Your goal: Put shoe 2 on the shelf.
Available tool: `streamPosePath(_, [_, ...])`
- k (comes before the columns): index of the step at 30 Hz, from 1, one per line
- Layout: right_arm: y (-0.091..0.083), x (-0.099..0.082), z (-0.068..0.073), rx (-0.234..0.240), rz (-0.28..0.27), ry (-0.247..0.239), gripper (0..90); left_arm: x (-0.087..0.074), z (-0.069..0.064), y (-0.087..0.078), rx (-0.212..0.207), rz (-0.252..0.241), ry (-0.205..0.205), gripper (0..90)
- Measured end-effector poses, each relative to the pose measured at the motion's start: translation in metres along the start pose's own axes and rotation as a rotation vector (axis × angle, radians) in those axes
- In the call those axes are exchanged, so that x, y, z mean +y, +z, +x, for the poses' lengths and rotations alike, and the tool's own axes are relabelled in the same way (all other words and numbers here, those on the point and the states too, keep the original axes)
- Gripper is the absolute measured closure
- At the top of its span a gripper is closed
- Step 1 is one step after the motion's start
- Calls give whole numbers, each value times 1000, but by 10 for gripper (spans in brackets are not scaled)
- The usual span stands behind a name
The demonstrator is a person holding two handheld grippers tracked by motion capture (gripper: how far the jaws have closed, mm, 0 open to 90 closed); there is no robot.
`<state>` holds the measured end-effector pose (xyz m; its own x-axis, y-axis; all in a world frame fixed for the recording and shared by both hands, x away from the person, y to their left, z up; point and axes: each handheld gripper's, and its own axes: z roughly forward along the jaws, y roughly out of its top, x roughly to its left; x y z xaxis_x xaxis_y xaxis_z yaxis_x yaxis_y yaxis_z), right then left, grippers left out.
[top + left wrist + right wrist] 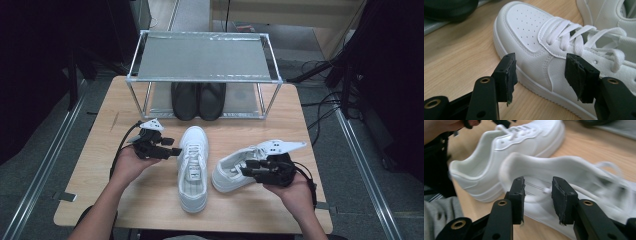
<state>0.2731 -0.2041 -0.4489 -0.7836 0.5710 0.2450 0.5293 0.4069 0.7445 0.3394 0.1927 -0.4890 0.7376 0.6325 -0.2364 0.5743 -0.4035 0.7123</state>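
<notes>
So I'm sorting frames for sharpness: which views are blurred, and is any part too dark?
Right gripper view: the nearer white leather sneaker is smeared by motion. Left gripper view: the other white lace-up sneaker is crisp. High view: sharp, but both side margins are dark, and the black shoes sit shadowed under the metal rack.

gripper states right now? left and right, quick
Left gripper: open, jaws either side of the upright white sneaker, pads not pressing it.
Right gripper: open, aimed into the heel opening of the second white sneaker, holding nothing.

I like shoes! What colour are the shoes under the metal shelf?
The shoes are black, clearest in the high view.
</notes>
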Motion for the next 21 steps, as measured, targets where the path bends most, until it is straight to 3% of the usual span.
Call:
streamPosePath(6, [-19, -14, -18, -107, -45, 53, 747, 2, 4, 4, -19, -33, -15, 432])
streamPosePath(8, [-22, -21, -25, -146, -79, 67, 778, 3, 4, 6, -16, -20, -21, 431])
streamPosePath(10, [-22, -28, -31, -178, -90, 59, 806, 5, 3, 7, -10, -16, 0, 431])
streamPosePath(11, [-23, -32, -36, -197, -93, 84, 837, 6, 3, 7, -13, -16, 2, 431])
streamPosePath(16, [-22, -42, -51, -214, -68, 180, 900, 8, 2, 11, -13, -2, 15, 427])
streamPosePath(21, [-16, -45, -58, -238, -33, 213, 900, 10, 3, 12, -20, -6, 21, 422])
